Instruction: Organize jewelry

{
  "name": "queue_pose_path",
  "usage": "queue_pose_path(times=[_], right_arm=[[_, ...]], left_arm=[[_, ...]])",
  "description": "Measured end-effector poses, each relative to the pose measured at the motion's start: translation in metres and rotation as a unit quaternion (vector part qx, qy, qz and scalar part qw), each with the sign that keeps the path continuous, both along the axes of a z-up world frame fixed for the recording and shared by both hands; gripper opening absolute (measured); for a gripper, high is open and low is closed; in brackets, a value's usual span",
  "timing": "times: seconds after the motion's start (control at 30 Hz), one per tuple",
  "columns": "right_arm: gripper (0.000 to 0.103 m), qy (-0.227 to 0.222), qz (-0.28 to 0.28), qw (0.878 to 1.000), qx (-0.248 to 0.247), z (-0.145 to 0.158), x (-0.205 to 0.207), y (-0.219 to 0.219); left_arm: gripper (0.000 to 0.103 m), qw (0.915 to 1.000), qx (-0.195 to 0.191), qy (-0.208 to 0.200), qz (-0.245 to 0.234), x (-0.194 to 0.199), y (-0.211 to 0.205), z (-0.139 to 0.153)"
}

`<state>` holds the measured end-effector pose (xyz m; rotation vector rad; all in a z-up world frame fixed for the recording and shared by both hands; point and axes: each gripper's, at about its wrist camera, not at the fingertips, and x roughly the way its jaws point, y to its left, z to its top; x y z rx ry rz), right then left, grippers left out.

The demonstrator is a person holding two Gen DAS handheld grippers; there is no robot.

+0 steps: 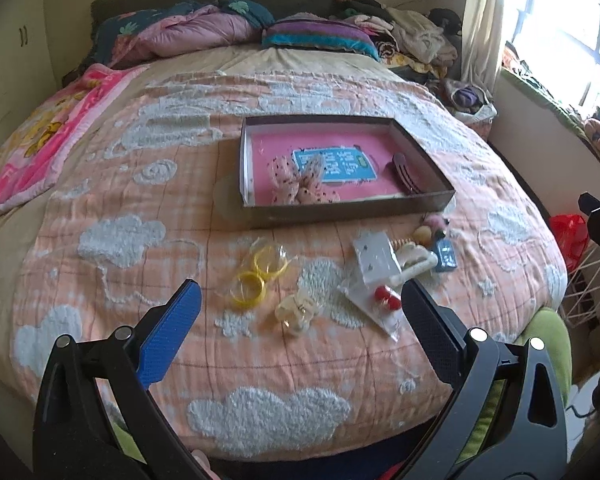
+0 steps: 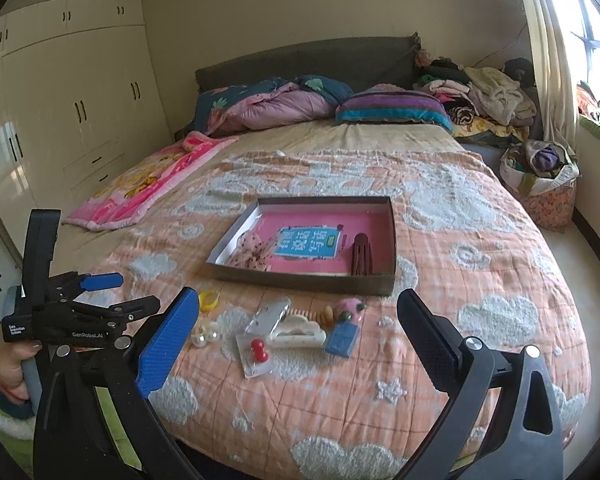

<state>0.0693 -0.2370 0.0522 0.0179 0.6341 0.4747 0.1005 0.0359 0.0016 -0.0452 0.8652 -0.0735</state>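
Note:
A shallow brown box with a pink floor (image 1: 256, 152) (image 2: 388, 236) lies mid-bed; in it are a dotted pink bow (image 1: 300, 184) (image 2: 254, 250) and a dark comb clip (image 1: 406, 176) (image 2: 362, 256). In front lie yellow bangles (image 1: 252, 280) (image 2: 209, 299), a pearl piece (image 1: 296, 310) (image 2: 205, 336), a packet with red beads (image 1: 384, 296) (image 2: 258, 350), a white cloud claw clip (image 1: 414, 260) (image 2: 300, 330), a blue card (image 1: 446, 258) (image 2: 342, 340) and a pink ornament (image 1: 436, 224) (image 2: 350, 308). My left gripper (image 1: 300, 300) (image 2: 134, 292) is open and empty above the pearl piece. My right gripper (image 2: 298, 308) is open and empty near the bed's front edge.
The jewelry lies on a peach quilt with white clouds (image 2: 480, 248). Pillows and bedding (image 2: 284, 104) are piled at the headboard, clothes (image 2: 488, 88) at the back right. A wardrobe (image 2: 60, 112) stands left. A floral bag (image 2: 548, 192) sits right of the bed.

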Motion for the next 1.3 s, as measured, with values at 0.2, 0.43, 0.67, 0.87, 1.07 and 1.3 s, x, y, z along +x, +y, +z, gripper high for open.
queue_pose_path(times=[0.2, 0.43, 0.67, 0.87, 1.07, 1.3], right_arm=[[0.099, 0.011, 0.009, 1.0, -0.017, -0.016, -0.006, 0.004], [0.099, 0.039, 0.018, 0.999, -0.029, -0.039, -0.008, 0.004], [0.099, 0.069, 0.024, 0.996, -0.041, -0.068, -0.01, 0.008], [0.099, 0.092, 0.015, 0.994, -0.049, -0.092, -0.003, 0.01], [0.099, 0.114, 0.014, 0.993, -0.041, -0.108, 0.009, 0.01], [0.098, 0.145, 0.036, 0.989, -0.003, -0.116, 0.033, 0.019]], left_arm=[[0.094, 0.9998, 0.009, 0.015, -0.009, -0.009, 0.0, -0.018], [0.094, 0.9992, 0.014, 0.037, -0.007, -0.017, 0.005, -0.037], [0.094, 0.9985, 0.013, 0.052, 0.0, -0.015, 0.01, -0.054], [0.094, 0.9982, 0.013, 0.058, 0.002, -0.011, 0.012, -0.064], [0.094, 0.9973, -0.009, 0.073, 0.001, 0.0, 0.014, -0.081], [0.091, 0.9965, -0.025, 0.08, 0.001, 0.013, 0.013, -0.097]])
